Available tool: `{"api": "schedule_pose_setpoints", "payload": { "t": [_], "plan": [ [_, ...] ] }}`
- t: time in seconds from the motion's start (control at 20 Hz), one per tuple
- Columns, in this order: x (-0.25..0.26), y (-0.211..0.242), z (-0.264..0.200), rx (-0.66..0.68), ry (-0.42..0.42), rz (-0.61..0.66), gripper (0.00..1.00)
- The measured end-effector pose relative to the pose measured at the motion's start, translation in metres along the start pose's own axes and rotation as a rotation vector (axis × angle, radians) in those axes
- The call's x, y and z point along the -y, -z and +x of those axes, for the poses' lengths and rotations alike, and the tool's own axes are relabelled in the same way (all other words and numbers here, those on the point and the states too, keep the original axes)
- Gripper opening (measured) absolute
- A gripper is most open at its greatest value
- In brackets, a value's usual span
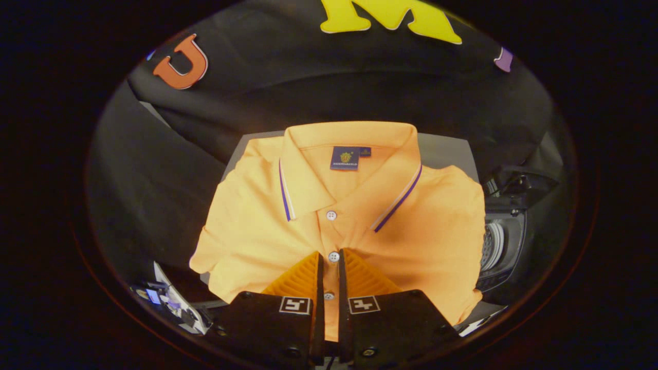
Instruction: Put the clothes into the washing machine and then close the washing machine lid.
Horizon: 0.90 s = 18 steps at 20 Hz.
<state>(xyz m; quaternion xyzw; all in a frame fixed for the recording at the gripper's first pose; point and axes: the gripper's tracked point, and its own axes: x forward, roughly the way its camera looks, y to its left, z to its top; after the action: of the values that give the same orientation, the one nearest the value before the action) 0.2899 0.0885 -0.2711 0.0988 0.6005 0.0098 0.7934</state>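
Gripper [329, 262] fingers nearly clenched, pinching the button placket of the folded orange polo shirt [411, 226] – its length runs straight ahead, washing machine [501, 246] off beside it.

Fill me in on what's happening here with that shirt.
A handheld gripper is down on a folded orange polo shirt lying flat on a grey surface. Its two fingers are drawn close together along the button placket, with a narrow strip of the shirt between them, so it looks like a pinch on the fabric. The washing machine sits just to the side with its drum visible. The shirt is not in it yet.
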Motion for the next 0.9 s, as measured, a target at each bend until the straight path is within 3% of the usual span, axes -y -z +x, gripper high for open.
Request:
{"api": "schedule_pose_setpoints", "payload": {
  "t": [0.5, 0.9],
  "plan": [
    [0.009, -0.007, -0.020, 0.071, -0.080, 0.072, 0.14],
    [0.022, -0.020, -0.043, 0.230, 0.022, 0.083, 0.14]
  ]
}}
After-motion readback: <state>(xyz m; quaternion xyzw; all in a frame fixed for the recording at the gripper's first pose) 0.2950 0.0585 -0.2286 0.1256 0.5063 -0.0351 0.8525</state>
